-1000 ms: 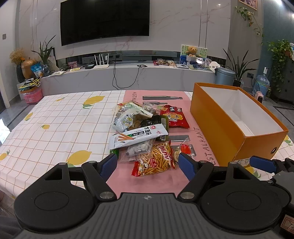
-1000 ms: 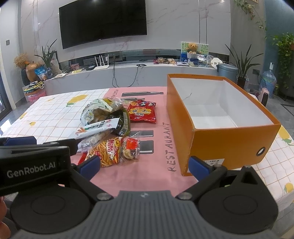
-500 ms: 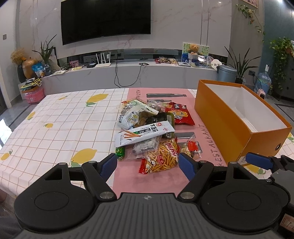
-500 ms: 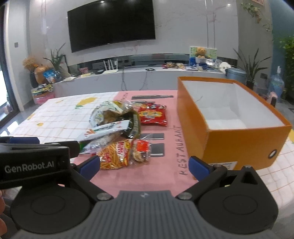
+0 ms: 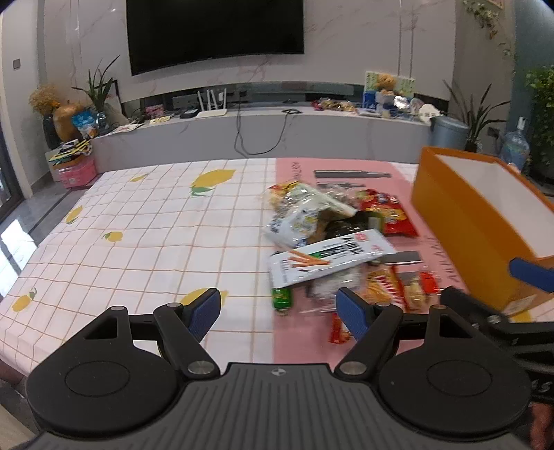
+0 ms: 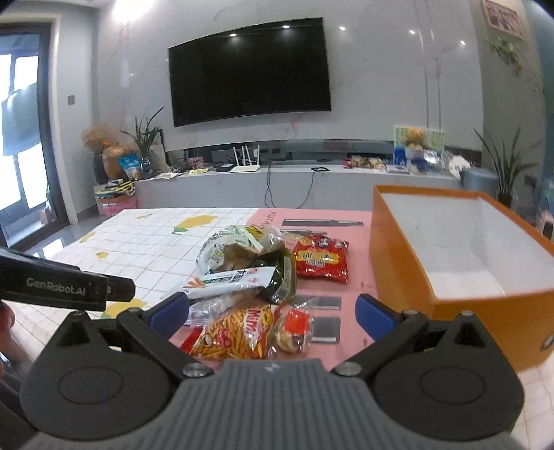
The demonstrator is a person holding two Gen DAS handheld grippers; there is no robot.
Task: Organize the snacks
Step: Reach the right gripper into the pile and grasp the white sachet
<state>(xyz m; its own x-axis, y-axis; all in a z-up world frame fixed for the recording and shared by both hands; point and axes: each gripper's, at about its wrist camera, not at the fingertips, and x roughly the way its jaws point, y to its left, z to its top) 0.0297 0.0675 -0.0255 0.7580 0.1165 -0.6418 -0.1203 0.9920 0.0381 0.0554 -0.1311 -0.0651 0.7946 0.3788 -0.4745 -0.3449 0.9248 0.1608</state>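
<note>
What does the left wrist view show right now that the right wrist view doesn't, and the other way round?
Left wrist only: the green packet at the pile's near left edge, and the open left tongs over bare cloth.

Right wrist only: the whole white inside of the orange box, with nothing in it, a glass door at far left, and the open right tongs framing the fries bag.

Both: the snack pile with the white stick pack, the red bag, the TV.
</note>
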